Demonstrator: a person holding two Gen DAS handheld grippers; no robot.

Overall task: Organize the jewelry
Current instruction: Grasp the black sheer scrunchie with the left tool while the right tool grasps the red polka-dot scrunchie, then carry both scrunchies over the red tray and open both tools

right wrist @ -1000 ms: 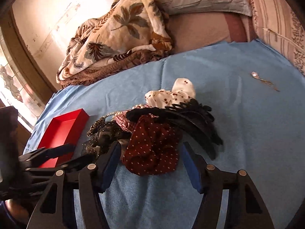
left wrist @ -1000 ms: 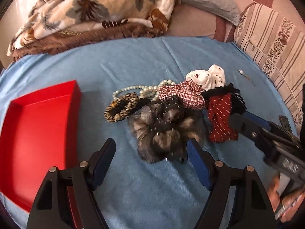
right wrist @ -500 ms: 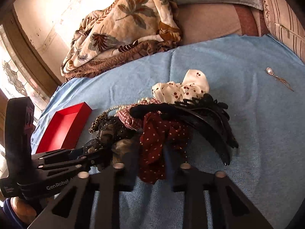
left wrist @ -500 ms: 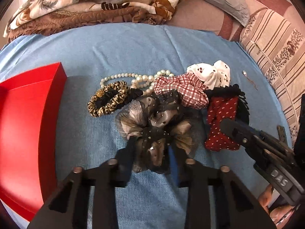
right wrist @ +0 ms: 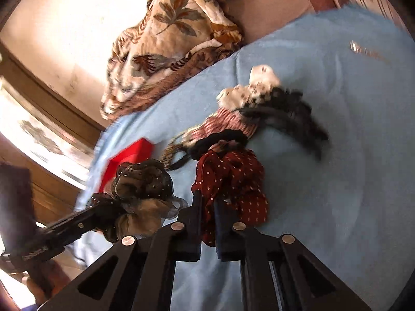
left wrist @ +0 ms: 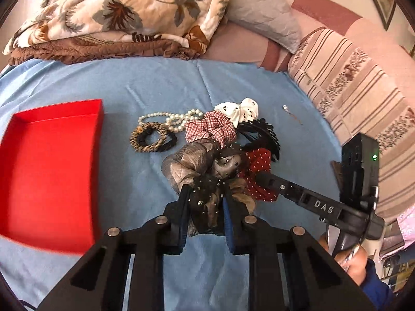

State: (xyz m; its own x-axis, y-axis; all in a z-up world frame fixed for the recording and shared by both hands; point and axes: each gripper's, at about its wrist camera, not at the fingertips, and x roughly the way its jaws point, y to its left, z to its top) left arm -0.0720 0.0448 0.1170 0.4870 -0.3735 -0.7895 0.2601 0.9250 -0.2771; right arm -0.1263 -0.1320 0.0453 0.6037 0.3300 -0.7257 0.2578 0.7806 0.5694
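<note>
My left gripper (left wrist: 205, 197) is shut on a grey-brown tulle scrunchie (left wrist: 192, 163) with black studded net, lifted off the blue bedspread; it also shows in the right wrist view (right wrist: 142, 189). My right gripper (right wrist: 208, 202) is shut on a red polka-dot scrunchie (right wrist: 233, 178), which also shows in the left wrist view (left wrist: 255, 178). An open red box (left wrist: 49, 171) lies at the left. On the bed remain a pearl necklace (left wrist: 168, 119), a leopard scrunchie (left wrist: 150, 137), a red plaid scrunchie (left wrist: 210, 129), a white spotted scrunchie (left wrist: 238, 108) and a black hair claw (left wrist: 262, 134).
A small pendant (left wrist: 290, 111) lies apart to the right on the blue bedspread (left wrist: 155, 83). A folded leaf-print blanket (left wrist: 116, 13) and a grey pillow (left wrist: 259, 13) lie at the back. A striped cushion (left wrist: 350, 90) borders the right side.
Both grippers went from open to shut, each on a scrunchie. Both scrunchies have been lifted away from the pile; the right wrist view has tilted and blurred.
</note>
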